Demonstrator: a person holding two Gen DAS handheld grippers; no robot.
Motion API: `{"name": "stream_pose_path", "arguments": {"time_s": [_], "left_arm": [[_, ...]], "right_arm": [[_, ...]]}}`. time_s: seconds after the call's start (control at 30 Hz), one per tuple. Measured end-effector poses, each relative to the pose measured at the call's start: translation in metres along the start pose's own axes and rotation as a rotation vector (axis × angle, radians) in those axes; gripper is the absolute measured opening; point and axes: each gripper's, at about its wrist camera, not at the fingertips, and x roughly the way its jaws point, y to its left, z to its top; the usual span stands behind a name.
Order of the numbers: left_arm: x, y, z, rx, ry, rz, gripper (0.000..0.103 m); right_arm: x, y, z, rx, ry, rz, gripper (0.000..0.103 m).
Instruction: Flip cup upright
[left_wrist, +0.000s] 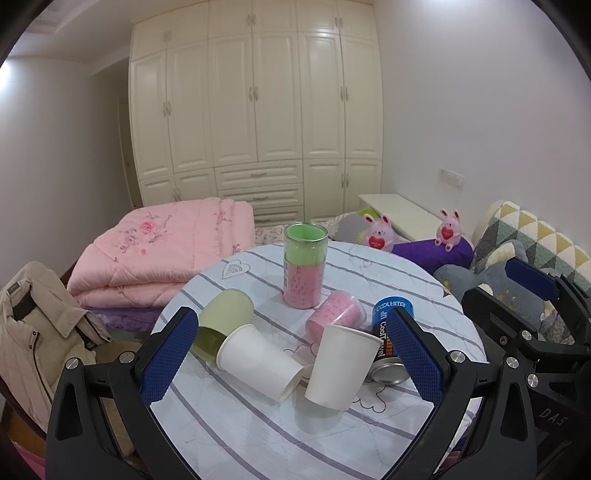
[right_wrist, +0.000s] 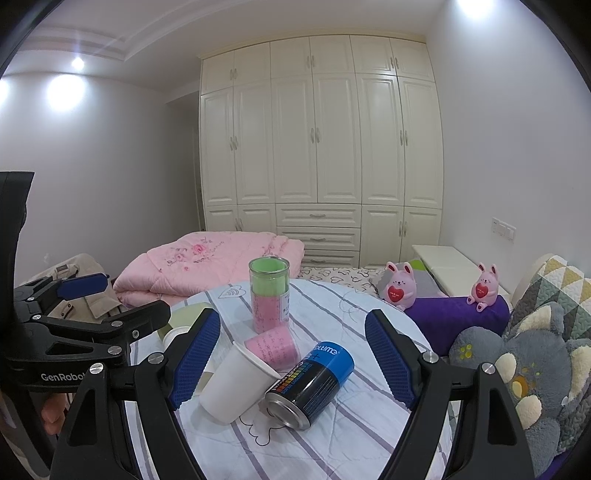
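Both grippers hovered spread wide and empty above a round table (left_wrist: 369, 435) strewn with tipped cups.

The left gripper (left_wrist: 291, 350) held its 2 blue-padded fingers (left_wrist: 168, 360) far apart with nothing between them touching the pads; the right gripper (right_wrist: 293, 360) was equally wide and gripped nothing. On the striped tablecloth, 2 white paper cups lay tipped: 1 on its side (left_wrist: 258, 360), the other (left_wrist: 341, 365) leaning, mouth up, against a fallen blue-and-black can (right_wrist: 314, 384). A pale green cup (left_wrist: 221, 319) lay on its side just behind the first white cup, and a pink cup (left_wrist: 334, 315) lay toppled near the can. A clear tube of stacked green and pink cups (left_wrist: 304, 266) stood upright behind them. 2 pink bunny toys (right_wrist: 400, 284) sat on a purple cushion (right_wrist: 458, 314) beyond the table.
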Motion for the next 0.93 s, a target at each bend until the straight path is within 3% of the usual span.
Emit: {"name": "stream_pose_path", "arguments": {"time_s": [0.93], "left_arm": [[0.025, 0.009, 0.004, -0.014, 0.068, -0.016, 0.103]], "right_arm": [[0.02, 0.003, -0.001, -0.008, 0.044, -0.019, 0.082]]}}
